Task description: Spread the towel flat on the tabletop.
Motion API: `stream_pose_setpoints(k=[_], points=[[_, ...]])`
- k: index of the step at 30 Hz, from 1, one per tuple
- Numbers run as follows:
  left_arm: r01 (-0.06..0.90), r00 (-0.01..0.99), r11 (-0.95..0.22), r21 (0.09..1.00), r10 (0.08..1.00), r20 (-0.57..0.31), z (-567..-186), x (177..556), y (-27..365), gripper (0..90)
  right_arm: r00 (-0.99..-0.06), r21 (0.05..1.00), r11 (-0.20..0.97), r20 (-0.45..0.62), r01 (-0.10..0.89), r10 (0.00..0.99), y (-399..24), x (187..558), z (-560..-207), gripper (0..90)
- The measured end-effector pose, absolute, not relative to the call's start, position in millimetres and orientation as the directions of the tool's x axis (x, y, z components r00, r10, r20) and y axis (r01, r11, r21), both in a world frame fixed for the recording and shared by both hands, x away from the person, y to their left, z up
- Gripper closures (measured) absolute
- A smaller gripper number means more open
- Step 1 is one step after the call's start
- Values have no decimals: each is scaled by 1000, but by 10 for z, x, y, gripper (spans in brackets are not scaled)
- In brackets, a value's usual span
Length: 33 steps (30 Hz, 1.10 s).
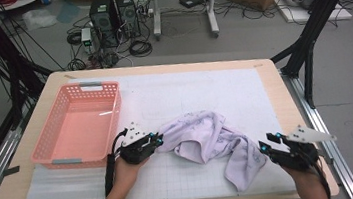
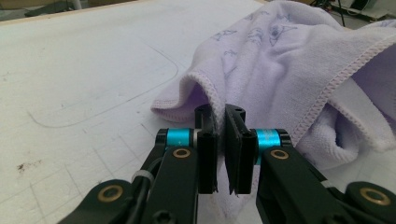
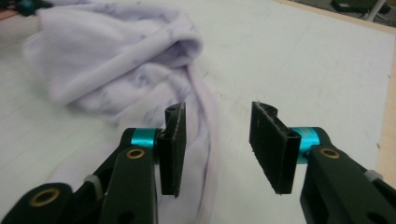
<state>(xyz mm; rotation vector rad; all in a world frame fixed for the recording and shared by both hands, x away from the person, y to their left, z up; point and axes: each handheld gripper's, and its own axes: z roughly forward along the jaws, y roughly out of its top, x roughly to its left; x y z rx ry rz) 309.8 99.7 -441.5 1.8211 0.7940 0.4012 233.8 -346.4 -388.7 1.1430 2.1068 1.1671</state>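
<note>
A crumpled pale lilac towel with a faint print lies on the white grid mat near the front of the table. My left gripper is at the towel's left edge, its jaws pressed together on the stitched hem; the rest of the towel bunches up beyond the left gripper. My right gripper hovers by the towel's lower right end, open, with bare mat between its jaws. In the right gripper view the towel trails past the left jaw of the right gripper.
An empty pink plastic basket stands on the left of the table, just beyond my left hand. The wooden table edge runs close on the right. Computers, cables and boxes sit on the floor behind the table.
</note>
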Motion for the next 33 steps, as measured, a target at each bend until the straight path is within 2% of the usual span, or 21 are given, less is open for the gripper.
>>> stream_pose_setpoints(k=[2, 3, 6, 11, 16, 18, 19, 20, 21, 22, 24, 28, 29, 32, 33], points=[[330, 722, -217, 919, 685, -98, -4413, 3098, 1003, 835, -541, 849, 288, -4, 443, 841, -3436, 2446, -3896, 549], [330, 723, -215, 919, 684, -100, -4415, 3098, 1003, 835, -537, 840, 293, -1, 457, 843, -3372, 2655, -3917, 553], [328, 726, -216, 920, 680, -100, -4415, 3097, 999, 835, -543, 826, 301, 7, 476, 840, -3284, 2944, -3957, 560], [328, 732, -213, 920, 673, -105, -4416, 3095, 997, 839, -567, 780, 349, 10, 520, 823, -3112, 3302, -4077, 566], [326, 732, -211, 921, 673, -105, -4419, 3101, 1003, 839, -618, 726, 324, 175, 607, 767, -2994, 3520, -4303, 513], [326, 732, -211, 922, 673, -105, -4419, 3101, 1003, 840, -635, 692, 341, 218, 636, 741, -2933, 3548, -4385, 523], [326, 732, -210, 922, 673, -106, -4420, 3103, 1004, 840, -639, 679, 349, 231, 647, 734, -2907, 3552, -4420, 534], [325, 732, -210, 922, 673, -105, -4420, 3104, 1005, 840, -639, 685, 349, 221, 639, 737, -2898, 3537, -4419, 627], [326, 731, -208, 922, 674, -106, -4419, 3102, 1006, 840, -655, 680, 347, 259, 646, 710, -2903, 3531, -4417, 749], [325, 731, -207, 923, 674, -106, -4418, 3103, 1007, 840, -671, 682, 363, 255, 635, 696, -2892, 3515, -4416, 823], [323, 730, -204, 924, 675, -106, -4415, 3103, 1012, 839, -696, 703, 397, 194, 590, 691, -2859, 3465, -4366, 849], [319, 726, -201, 926, 680, -102, -4404, 3100, 1025, 840, -695, 760, 345, 189, 551, 694, -2908, 3396, -4249, 855], [316, 723, -194, 929, 683, -103, -4401, 3102, 1034, 840, -692, 800, 305, 181, 517, 699, -2974, 3338, -4159, 857], [317, 720, -191, 929, 686, -104, -4399, 3108, 1048, 839, -689, 833, 264, 179, 486, 703, -3036, 3261, -4056, 857], [318, 716, -188, 930, 690, -106, -4399, 3109, 1052, 839, -698, 861, 239, 171, 448, 695, -3075, 3172, -3948, 857]])
